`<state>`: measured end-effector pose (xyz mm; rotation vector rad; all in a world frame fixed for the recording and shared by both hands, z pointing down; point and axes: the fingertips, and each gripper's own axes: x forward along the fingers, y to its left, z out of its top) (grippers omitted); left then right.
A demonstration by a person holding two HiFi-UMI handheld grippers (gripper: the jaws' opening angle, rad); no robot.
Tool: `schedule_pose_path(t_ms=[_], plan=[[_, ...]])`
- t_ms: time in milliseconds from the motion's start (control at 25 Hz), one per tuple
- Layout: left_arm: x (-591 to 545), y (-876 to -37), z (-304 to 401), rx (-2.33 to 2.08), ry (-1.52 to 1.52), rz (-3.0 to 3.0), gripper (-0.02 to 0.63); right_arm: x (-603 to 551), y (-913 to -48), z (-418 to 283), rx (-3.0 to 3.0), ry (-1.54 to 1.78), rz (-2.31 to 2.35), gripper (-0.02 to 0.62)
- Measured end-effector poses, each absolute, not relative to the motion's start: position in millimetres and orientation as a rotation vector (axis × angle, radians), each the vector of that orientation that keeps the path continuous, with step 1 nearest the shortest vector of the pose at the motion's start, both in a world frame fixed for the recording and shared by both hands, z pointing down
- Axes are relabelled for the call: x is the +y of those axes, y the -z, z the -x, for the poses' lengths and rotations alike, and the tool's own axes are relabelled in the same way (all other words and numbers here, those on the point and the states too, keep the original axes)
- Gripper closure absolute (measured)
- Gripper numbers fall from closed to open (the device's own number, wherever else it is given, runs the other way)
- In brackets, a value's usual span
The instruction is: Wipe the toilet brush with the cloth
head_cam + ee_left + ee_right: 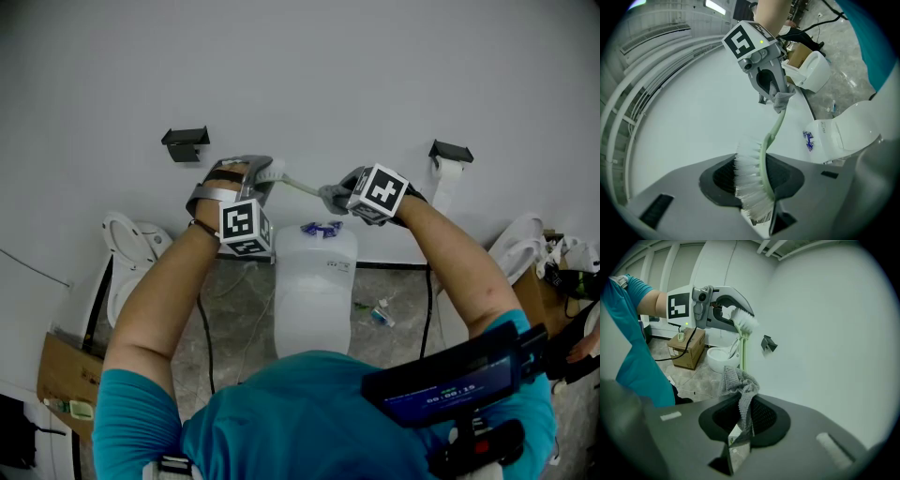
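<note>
The toilet brush has white bristles (749,185) and a pale green handle (774,131). My left gripper (757,206) is shut on the brush at its bristled head and holds it out in front of the white wall. My right gripper (738,437) is shut on a grey knitted cloth (738,385), which is bunched around the far end of the handle (743,355). In the head view the left gripper (267,173) and the right gripper (333,197) face each other above the toilet tank, with the handle (300,185) spanning between them. The handle's tip is hidden under the cloth.
A white toilet tank (314,281) stands right below the grippers, with a small blue and white item (322,228) on its lid. Black brackets (185,142) and a paper roll holder (450,155) hang on the wall. Another toilet (127,248), a cardboard box (61,375) and floor cables are at the left.
</note>
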<state>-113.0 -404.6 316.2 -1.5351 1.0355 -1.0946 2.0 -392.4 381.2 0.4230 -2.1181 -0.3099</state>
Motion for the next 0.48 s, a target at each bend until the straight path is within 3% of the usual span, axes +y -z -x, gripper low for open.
schedule_pose_path(t_ms=[480], plan=[[-403.8, -309.9, 118.8, 1.054, 1.085, 1.544, 0.457, -395.5, -384.8, -22.1, -2.071, 0.309, -0.433, 0.549]])
